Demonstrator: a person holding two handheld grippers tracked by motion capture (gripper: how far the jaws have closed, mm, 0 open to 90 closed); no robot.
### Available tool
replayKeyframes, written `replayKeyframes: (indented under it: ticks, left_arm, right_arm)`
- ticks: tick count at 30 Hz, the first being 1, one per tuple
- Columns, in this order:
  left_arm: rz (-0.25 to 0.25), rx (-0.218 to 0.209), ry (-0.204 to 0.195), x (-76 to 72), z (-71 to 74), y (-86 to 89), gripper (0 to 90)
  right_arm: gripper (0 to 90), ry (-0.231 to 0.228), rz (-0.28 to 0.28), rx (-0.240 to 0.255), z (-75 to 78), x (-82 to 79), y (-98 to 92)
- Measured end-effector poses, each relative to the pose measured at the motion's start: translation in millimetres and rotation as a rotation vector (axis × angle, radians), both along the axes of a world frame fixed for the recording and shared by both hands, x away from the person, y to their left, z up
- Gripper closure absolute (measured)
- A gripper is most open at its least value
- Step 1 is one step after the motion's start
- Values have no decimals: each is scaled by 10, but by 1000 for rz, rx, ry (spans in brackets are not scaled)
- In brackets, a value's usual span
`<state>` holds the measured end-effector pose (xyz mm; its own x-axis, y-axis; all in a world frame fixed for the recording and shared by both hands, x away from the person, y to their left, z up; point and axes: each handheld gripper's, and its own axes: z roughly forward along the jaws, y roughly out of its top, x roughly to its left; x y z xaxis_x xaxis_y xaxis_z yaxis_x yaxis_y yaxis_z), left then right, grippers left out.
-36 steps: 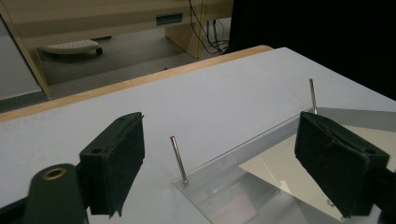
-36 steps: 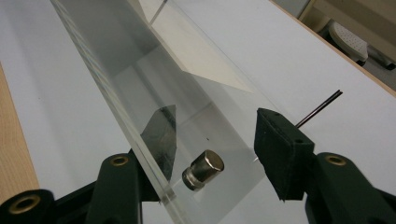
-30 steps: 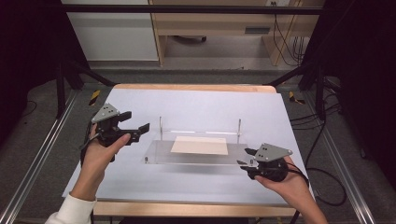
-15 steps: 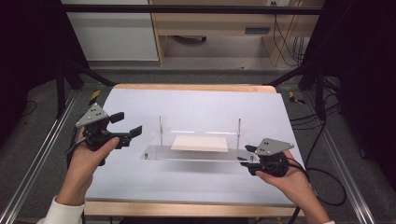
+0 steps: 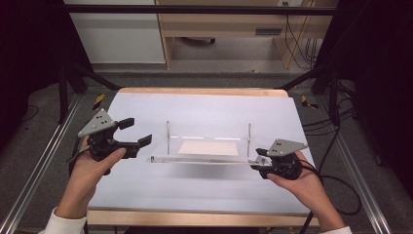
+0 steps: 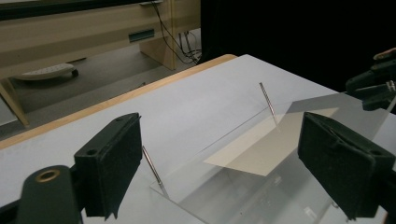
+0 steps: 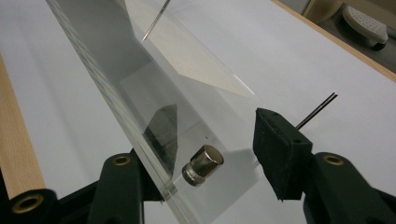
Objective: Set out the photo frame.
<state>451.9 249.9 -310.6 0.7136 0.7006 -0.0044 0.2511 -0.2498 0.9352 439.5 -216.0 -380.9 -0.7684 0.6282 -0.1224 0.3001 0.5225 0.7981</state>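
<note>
**While the right claw sits at one end of the plate, line the left one up square**

Since the clear acrylic plate (image 5: pixel 207 157) lies flat at mid-frame in the high view, with a beige sheet (image 5: pixel 208 147) at its middle and two thin metal rods (image 5: pixel 168 136) standing at its back corners, it's really a two-handed job.

- Right claw (image 5: pixel 257 163) is at the plate's right end. The right gripper view shows the end between half-spread jaws, the thick edge against the left jaw, a small metal foot (image 7: pixel 201 164) in the gap and the right pad just beside the far edge. I can't tell if the pads actually press.
- Left claw (image 5: pixel 136 132) is spread wide and empty. It hangs above the surface (image 5: pixel 195 190) near the plate's left end, aimed at it and apart from it.

My read on doing it well:
- Bring the left claw in level with the plate edge, jaws straddling the end the same way as on the right.
- Stay clear of the near rod, which stands close to the left jaw's path in the left gripper view.
- Acrylic is slick and stiff, so seat the pads fully before taking any load.
- Move both ends together and keep the plate flat, because a tilt could slide the sheet off.
</note>
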Motion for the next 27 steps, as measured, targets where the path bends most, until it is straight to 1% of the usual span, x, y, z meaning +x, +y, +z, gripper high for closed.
replayKeyframes:
  ticks: [1, 2, 4, 6, 10, 13, 14, 15, 18, 19, 20, 22, 23, 24, 25, 26, 27]
  left_arm:
    - [0, 0, 0, 0, 0, 0, 144]
    - [-15, 15, -3, -17, 2, -30, 144]
    - [-31, 31, -7, -31, 5, -58, 145]
    - [-39, 37, -11, -44, 10, -79, 147]
    - [-61, 27, -8, -58, 14, -102, 157]
    - [-70, 32, -9, -65, 14, -113, 166]
    - [-81, 43, -10, -71, 7, -130, 170]
    - [-81, 43, -10, -71, 7, -130, 178]
    - [-110, 77, -18, -85, -22, -184, 201]
    - [-110, 77, -18, -85, -22, -184, 219]
    - [-122, 100, -27, -93, -42, -217, 238]
    - [-137, 114, -33, -101, -54, -242, 253]
    - [-137, 114, -33, -101, -54, -242, 265]
    - [-145, 130, -41, -108, -58, -257, 265]
    - [-158, 145, -48, -119, -67, -279, 289]
    - [-158, 145, -48, -119, -67, -279, 300]
    - [-167, 168, -62, -128, -78, -300, 317]
  right_arm:
    - [488, 4, -3, 0, 7, 3, -1]
    - [488, 7, -4, 3, 11, 8, -1]
    - [489, 10, -5, 7, 21, 20, -3]
    - [489, 15, -9, 11, 29, 26, -3]
    - [489, 21, -11, 13, 39, 36, -4]
    - [490, 23, -14, 17, 48, 46, -6]
    - [490, 27, -16, 20, 52, 49, -6]
    - [490, 27, -16, 20, 52, 49, -6]
    - [495, 33, -24, 31, 72, 69, -10]
    - [495, 33, -24, 31, 72, 69, -10]
    - [499, 33, -25, 37, 85, 86, -15]
    - [503, 38, -29, 47, 95, 96, -15]
    - [503, 38, -29, 47, 95, 96, -15]
    - [505, 37, -27, 49, 100, 105, -18]
    - [509, 41, -31, 51, 113, 114, -16]
    - [511, 41, -30, 51, 116, 117, -17]
    - [513, 40, -31, 51, 121, 122, -15]
